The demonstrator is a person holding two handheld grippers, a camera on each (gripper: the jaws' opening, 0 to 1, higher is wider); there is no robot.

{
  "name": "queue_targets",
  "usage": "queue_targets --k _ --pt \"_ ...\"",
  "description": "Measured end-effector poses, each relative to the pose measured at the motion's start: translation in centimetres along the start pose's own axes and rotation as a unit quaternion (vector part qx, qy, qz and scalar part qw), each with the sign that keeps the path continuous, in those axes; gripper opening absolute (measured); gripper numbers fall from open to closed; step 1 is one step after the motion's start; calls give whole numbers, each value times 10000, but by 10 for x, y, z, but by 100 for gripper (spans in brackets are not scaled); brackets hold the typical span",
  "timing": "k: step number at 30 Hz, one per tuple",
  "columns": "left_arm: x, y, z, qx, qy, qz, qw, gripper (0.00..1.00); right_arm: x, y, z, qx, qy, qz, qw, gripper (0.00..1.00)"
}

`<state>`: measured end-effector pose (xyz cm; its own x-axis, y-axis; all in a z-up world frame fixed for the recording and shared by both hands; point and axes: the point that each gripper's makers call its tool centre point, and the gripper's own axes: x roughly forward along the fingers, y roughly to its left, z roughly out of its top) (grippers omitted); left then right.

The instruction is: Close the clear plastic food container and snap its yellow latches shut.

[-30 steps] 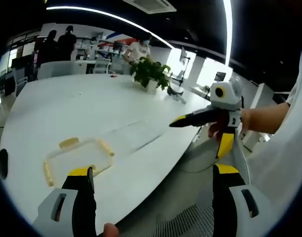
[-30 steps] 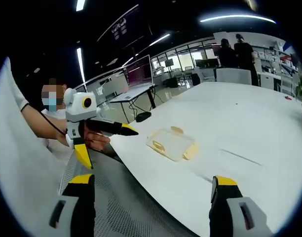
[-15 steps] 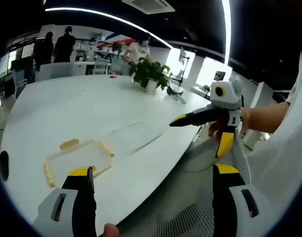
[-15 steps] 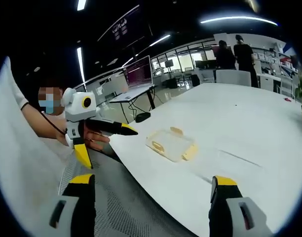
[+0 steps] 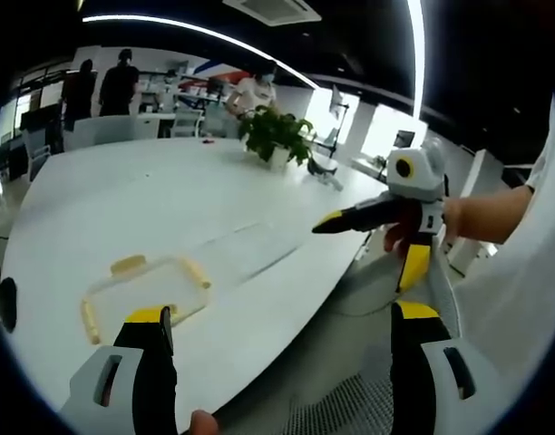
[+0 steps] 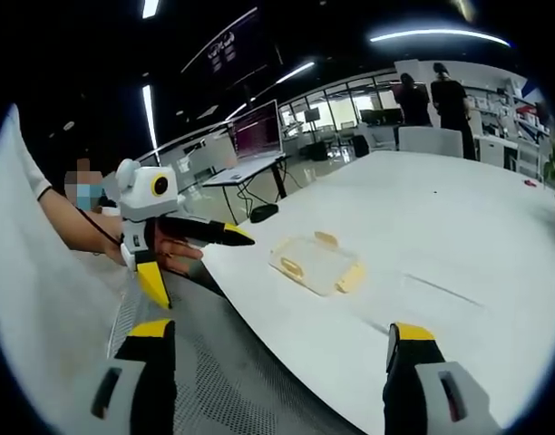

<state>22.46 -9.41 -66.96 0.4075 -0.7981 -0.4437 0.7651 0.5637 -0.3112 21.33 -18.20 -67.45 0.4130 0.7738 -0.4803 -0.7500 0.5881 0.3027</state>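
Container (image 5: 143, 288) sits flat on the big white surface (image 5: 123, 195) near its edge, clear plastic with yellow latches (image 5: 197, 271) flipped outward along the sides; in the right gripper view it's the same box (image 6: 316, 264), well apart from both tools. Can't tell from here whether the lid is fully seated, since clear on clear hides it. The left hand-held gripper (image 5: 276, 331) has its jaws spread wide with nothing between them, hovering off the surface's edge, and the right hand-held gripper (image 6: 276, 343) is the same deal, jaws apart and empty. Each one also pops up in the other's camera, and there the jaws look spread too. Further back there's a potted plant (image 5: 277, 134) and some people (image 5: 103, 83) standing around. My guess: nothing's started yet, both tools need to come in first. Biggest risk is that light box skating across the slick top when a latch gets pushed, so one jaw probably needs to pin it down.
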Motion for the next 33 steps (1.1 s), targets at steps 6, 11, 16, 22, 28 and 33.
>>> queue_targets --k 6,11,16,22,28,33 --pt "0 0 0 16 21 -11 10000 99 0 -1 0 24 -9 -10 10000 98" --pt "0 0 -1 8 21 -24 10000 99 0 0 -1 1 21 -5 10000 98" --pt "1 -2 0 55 24 -57 10000 99 0 -1 1 17 0 -6 10000 97" --pt "-1 -5 6 53 -79 -105 9999 99 -1 -3 6 -33 -86 -67 9999 97" --pt "-5 -9 15 491 -16 -158 9987 99 2 -1 13 -96 -79 -16 9999 99" --pt "-7 -3 22 575 -14 -194 9982 99 7 4 19 -250 -82 77 9996 99"
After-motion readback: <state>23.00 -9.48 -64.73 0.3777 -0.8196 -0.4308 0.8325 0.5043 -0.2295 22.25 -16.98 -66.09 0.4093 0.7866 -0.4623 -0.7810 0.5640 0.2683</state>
